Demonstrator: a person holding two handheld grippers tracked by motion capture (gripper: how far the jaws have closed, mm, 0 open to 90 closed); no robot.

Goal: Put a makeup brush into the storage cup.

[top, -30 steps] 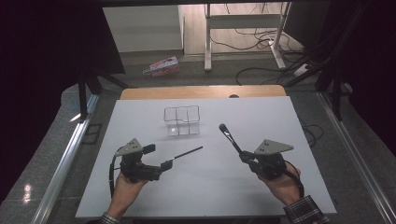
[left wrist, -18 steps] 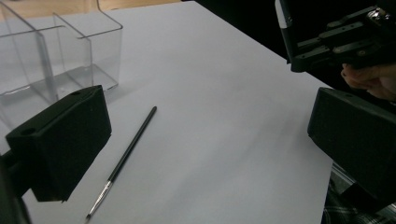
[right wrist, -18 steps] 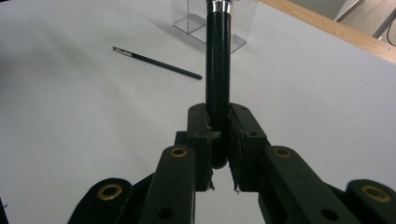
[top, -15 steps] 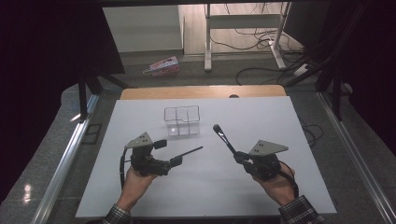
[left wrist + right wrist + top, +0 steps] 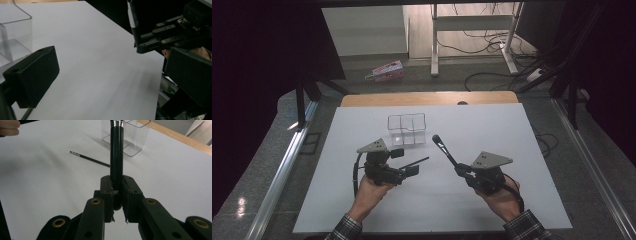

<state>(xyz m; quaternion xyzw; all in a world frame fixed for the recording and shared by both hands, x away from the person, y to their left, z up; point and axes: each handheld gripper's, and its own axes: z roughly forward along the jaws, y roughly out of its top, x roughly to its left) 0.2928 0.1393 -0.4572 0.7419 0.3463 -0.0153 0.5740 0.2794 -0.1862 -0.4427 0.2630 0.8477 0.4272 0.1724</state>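
right gripper (image 5: 117, 195) is pinched on a black makeup brush (image 5: 116, 157); left gripper (image 5: 404, 162) is held with jaws spread beside a thin pencil (image 5: 414, 162), near a clear organiser (image 5: 407, 129).

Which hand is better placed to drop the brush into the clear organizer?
Right. The right gripper is shut on the brush, whose head points toward the clear organizer; the left gripper is open and holds nothing.

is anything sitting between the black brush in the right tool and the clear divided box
Nothing visible does. The right tool grips the black makeup brush, whose head points toward the clear plastic divided box; bare white table lies between. The thin black pencil lies off to the left.
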